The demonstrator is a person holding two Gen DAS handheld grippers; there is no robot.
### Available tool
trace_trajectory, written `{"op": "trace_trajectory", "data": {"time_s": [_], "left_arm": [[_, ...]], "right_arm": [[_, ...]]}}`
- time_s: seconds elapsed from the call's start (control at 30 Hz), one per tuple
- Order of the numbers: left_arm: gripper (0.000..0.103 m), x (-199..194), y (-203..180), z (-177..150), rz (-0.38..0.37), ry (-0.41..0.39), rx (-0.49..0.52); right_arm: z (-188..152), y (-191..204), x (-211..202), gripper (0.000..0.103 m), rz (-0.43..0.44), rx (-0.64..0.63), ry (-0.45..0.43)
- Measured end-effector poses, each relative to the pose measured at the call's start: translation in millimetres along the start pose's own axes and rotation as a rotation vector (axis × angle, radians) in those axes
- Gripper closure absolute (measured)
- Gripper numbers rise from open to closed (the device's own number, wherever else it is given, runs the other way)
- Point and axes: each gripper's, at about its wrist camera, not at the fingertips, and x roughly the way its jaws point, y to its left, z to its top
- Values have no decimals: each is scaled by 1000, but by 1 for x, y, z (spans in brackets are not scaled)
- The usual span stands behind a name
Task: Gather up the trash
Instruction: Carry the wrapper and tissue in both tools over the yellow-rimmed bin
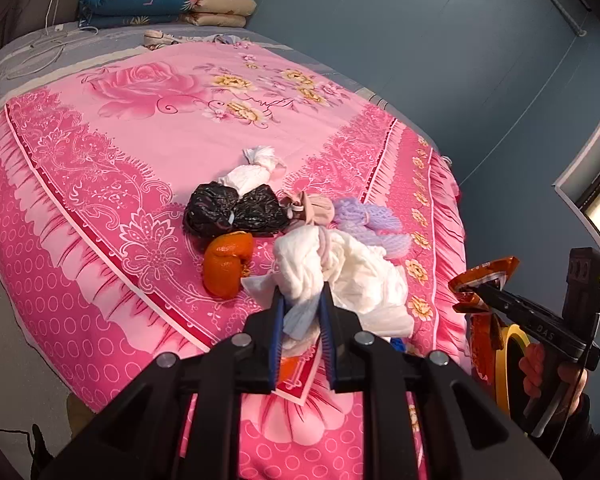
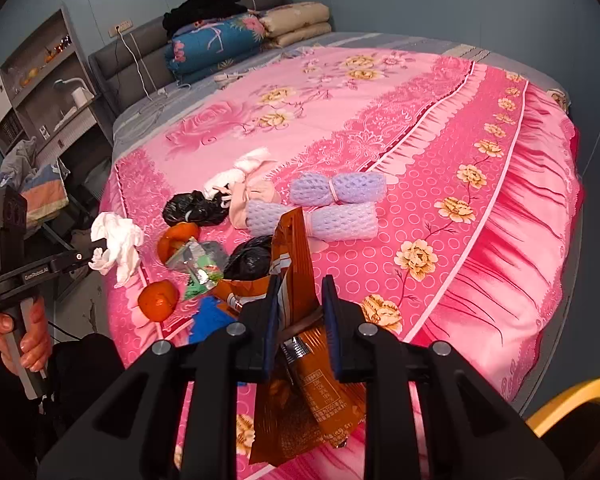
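Over the bed's [image 1: 100, 160] near edge | left tongs [image 1: 302, 304] clamp crumpled white tissue [image 1: 300, 272] | right tongs [image 2: 300, 300] pinch orange snack wrapper [image 2: 296, 264] | risk: thin corner grips slip, trash drops on bedspread before yellow bin [image 2: 572, 400].

Left gripper [image 1: 302, 300] fingers clamp white tissue wad [image 1: 312, 268]; right gripper [image 1: 470, 286] grips orange wrapper [image 1: 480, 276].

Bed [image 2: 440, 184] with a pink floral cover.
On it lie two purple mesh rolls [image 2: 336, 190], black bags [image 2: 194, 208], orange peels [image 2: 158, 300], white knotted bundles [image 1: 256, 168] and folded quilts [image 2: 216, 46].
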Motion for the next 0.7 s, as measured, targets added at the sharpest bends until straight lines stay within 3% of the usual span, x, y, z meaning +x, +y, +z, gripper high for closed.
{"op": "trace_trajectory", "data": {"time_s": [0.7], "left_arm": [[88,-37,-79,-27,-88,-62,94]], "right_arm": [[-45,-13,-119,83,40,121,-183]]}}
